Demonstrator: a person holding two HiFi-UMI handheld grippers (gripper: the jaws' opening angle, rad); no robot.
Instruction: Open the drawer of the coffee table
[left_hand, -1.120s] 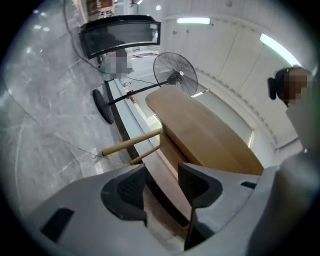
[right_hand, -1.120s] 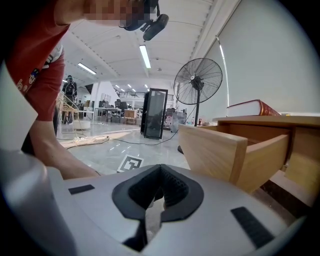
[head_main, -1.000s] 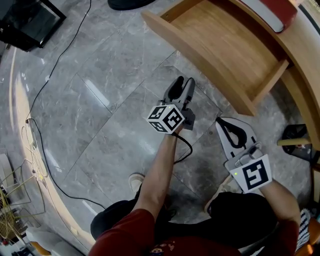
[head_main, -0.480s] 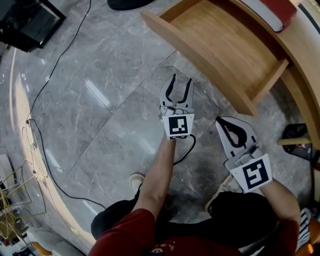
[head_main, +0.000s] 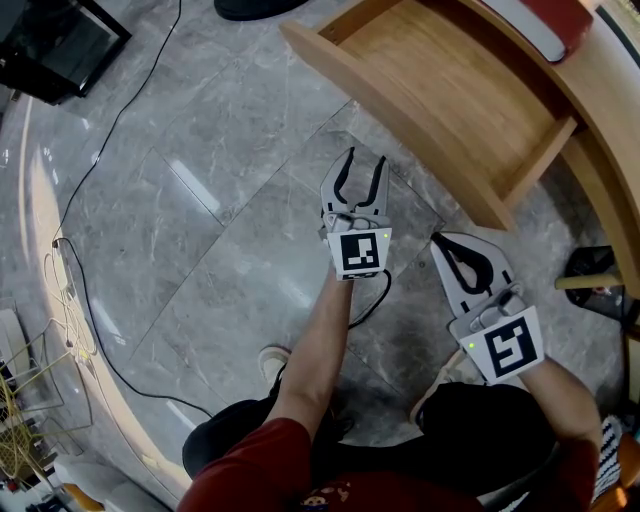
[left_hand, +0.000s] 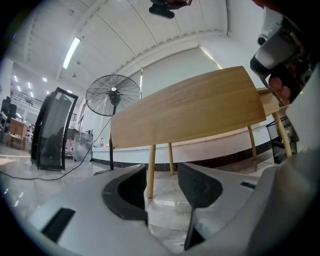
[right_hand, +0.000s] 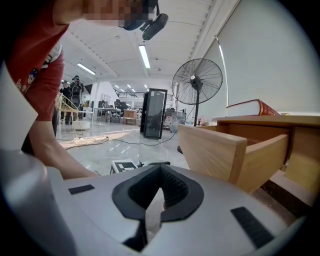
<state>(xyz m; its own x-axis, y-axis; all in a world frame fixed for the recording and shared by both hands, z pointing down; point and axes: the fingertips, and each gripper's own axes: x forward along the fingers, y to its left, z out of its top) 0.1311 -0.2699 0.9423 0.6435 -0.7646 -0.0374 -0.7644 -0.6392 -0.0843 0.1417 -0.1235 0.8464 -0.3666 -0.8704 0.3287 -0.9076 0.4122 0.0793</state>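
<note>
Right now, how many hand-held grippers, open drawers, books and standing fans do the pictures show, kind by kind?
Hand-held grippers: 2, the left hand-held gripper open, the right hand-held gripper shut on nothing
Open wooden drawer: 1
Red book: 1
Standing fan: 1
Total: 5

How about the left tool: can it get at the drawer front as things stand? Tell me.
Probably yes: the left tool, open and empty, points at the drawer front, with only floor between them.
</note>
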